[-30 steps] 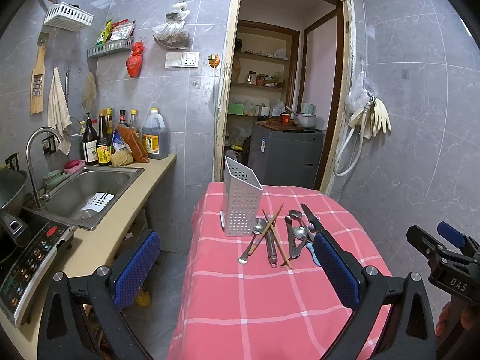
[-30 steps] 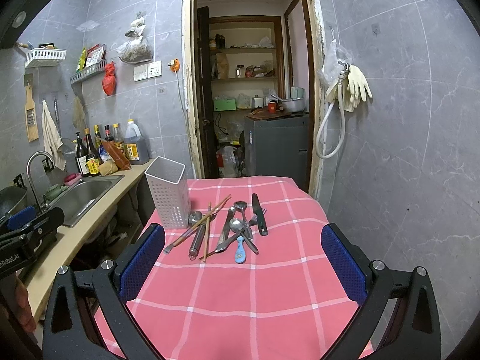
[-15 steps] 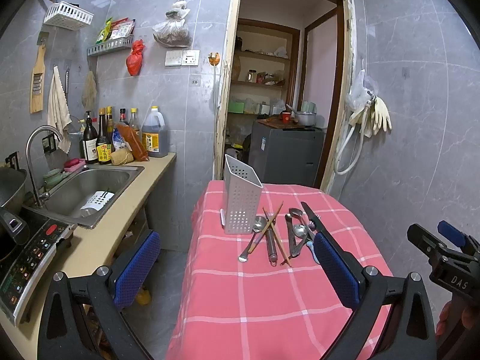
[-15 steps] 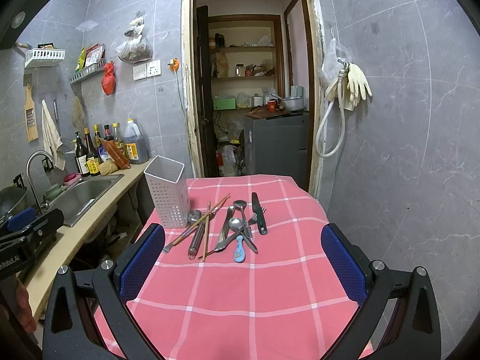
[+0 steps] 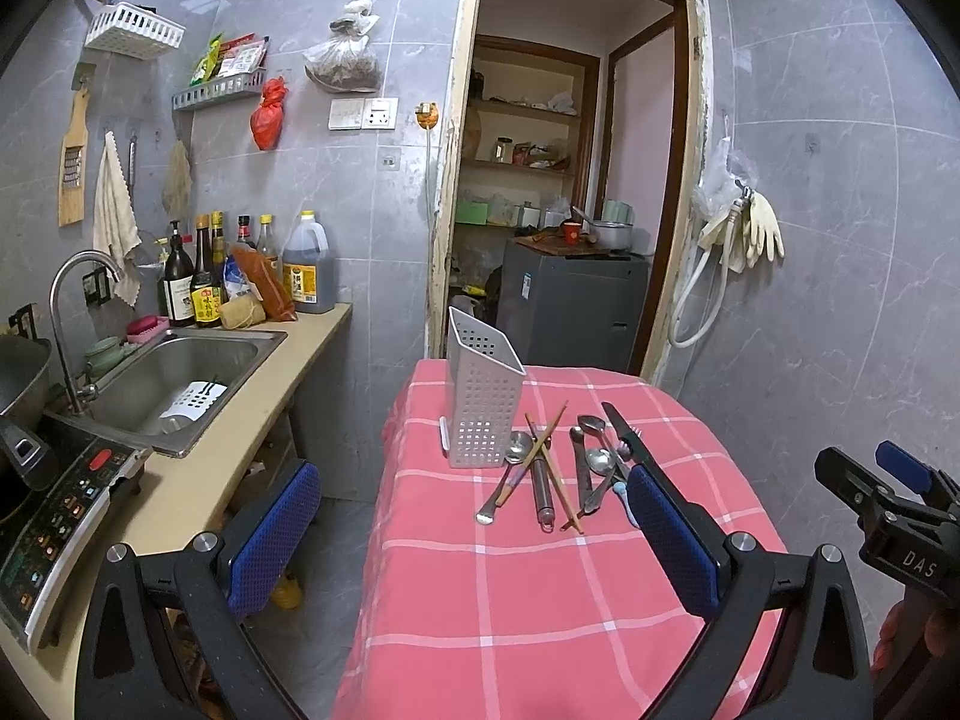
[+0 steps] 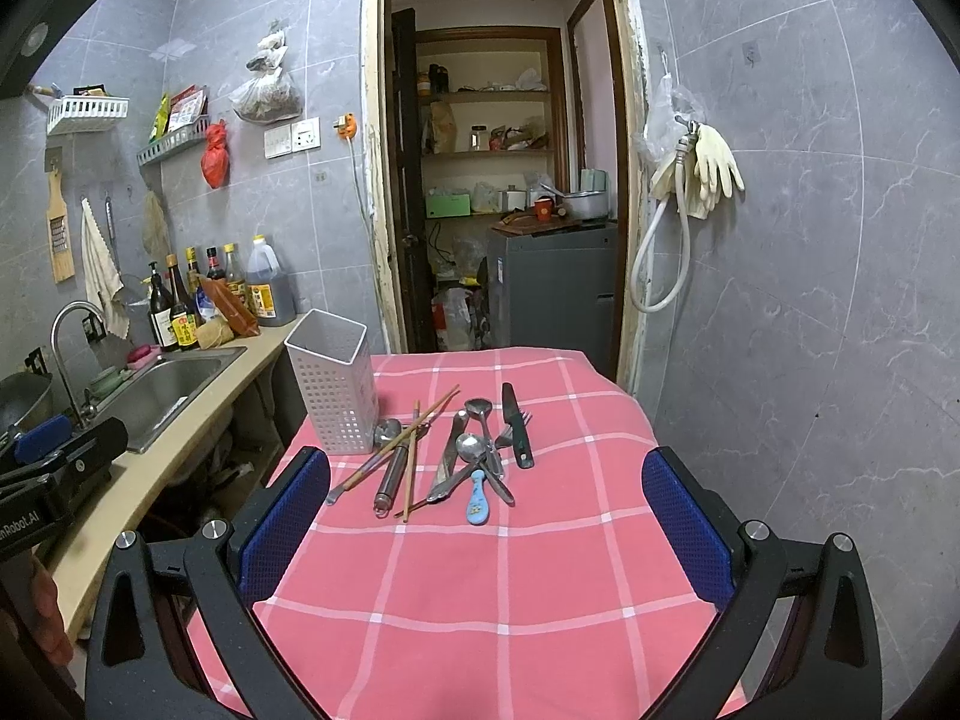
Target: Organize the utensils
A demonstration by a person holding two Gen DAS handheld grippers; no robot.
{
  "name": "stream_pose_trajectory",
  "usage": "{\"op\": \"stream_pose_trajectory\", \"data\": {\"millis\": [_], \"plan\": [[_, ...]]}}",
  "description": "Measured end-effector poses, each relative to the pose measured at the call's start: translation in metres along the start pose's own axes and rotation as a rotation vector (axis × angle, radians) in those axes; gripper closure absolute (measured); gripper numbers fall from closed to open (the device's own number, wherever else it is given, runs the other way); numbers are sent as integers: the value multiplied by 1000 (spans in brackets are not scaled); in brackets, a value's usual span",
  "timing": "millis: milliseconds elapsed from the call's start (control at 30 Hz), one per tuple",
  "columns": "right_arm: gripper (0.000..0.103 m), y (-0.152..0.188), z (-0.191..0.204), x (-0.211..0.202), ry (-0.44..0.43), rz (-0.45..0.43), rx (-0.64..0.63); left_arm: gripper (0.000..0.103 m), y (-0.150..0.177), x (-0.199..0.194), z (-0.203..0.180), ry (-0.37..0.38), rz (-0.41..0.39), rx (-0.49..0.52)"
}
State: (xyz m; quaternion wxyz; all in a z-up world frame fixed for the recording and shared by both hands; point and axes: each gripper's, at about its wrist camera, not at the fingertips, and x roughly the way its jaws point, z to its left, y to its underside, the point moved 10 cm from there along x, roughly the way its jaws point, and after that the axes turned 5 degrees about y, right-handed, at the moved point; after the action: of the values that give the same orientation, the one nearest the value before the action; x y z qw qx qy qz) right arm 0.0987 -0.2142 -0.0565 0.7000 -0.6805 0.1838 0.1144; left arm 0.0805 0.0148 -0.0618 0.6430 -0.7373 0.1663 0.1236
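A white perforated utensil holder stands upright on the pink checked tablecloth; it also shows in the left wrist view. Beside it lies a pile of utensils: chopsticks, spoons, a black-handled knife, a fork, a blue-handled spoon. The pile also shows in the left wrist view. My right gripper is open and empty, short of the pile. My left gripper is open and empty, at the table's left near side.
A counter with a sink, bottles and an induction cooker runs along the left. A floor gap lies between counter and table. A doorway with a grey appliance is behind the table. The tiled wall is close on the right.
Both views have drifted very slightly; nothing on the table has moved and both grippers stay open.
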Motion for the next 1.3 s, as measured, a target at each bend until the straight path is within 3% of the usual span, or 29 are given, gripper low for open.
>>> {"op": "stream_pose_trajectory", "data": {"millis": [500, 1000, 1300], "plan": [[1, 11, -6, 7, 7, 21, 9, 0, 21, 14, -4, 5, 16, 7], [1, 5, -8, 12, 0, 49, 10, 0, 8, 31, 0, 4, 59, -12], [1, -18, -37, 50, -64, 152, -7, 2, -12, 82, -16, 102, 145, -67]]}}
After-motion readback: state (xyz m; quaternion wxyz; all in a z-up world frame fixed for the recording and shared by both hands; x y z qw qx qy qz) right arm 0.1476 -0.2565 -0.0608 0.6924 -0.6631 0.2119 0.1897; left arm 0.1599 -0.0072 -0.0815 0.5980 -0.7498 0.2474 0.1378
